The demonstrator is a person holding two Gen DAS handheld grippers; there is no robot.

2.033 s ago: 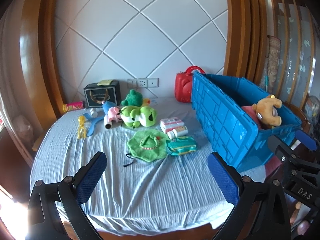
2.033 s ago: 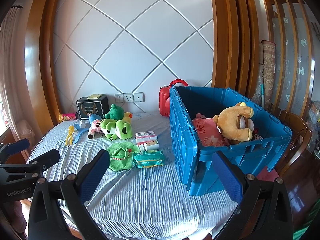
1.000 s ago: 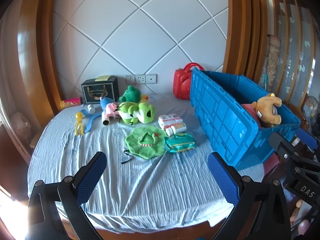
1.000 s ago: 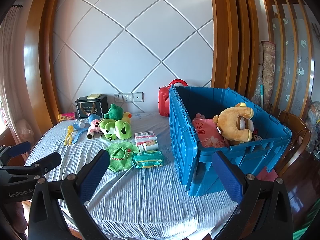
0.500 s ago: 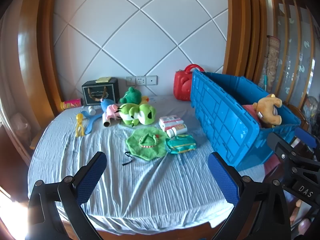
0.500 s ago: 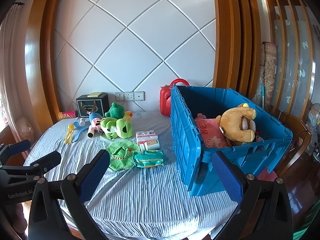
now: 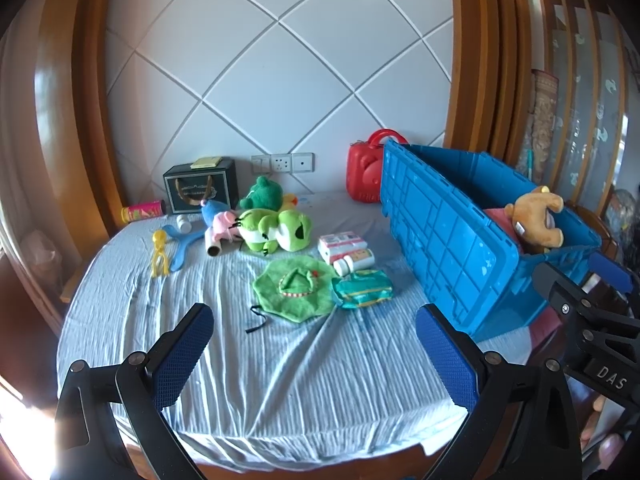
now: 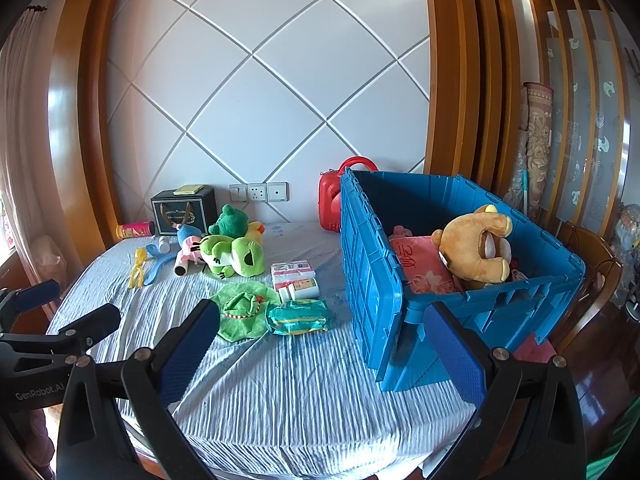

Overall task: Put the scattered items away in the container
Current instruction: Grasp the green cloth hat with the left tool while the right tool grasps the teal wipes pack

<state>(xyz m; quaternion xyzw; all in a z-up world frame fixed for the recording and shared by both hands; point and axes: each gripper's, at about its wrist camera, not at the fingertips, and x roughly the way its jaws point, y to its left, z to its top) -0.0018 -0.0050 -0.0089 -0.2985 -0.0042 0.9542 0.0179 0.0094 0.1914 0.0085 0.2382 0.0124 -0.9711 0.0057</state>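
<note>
We hold left gripper (image 7: 312, 344) spread, empty, above table edge | right gripper (image 8: 324, 344) spread, empty | blue crate (image 8: 372, 280) on table's right holds teddy bear (image 8: 476, 248) | frog plush (image 7: 276, 230), green cloth (image 7: 296, 290), wipes pack (image 7: 362, 290), pill bottle (image 7: 354, 260) lie left of crate.

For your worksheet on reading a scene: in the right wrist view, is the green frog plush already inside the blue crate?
No. The green frog plush lies on the tablecloth, left of the blue crate.
</note>
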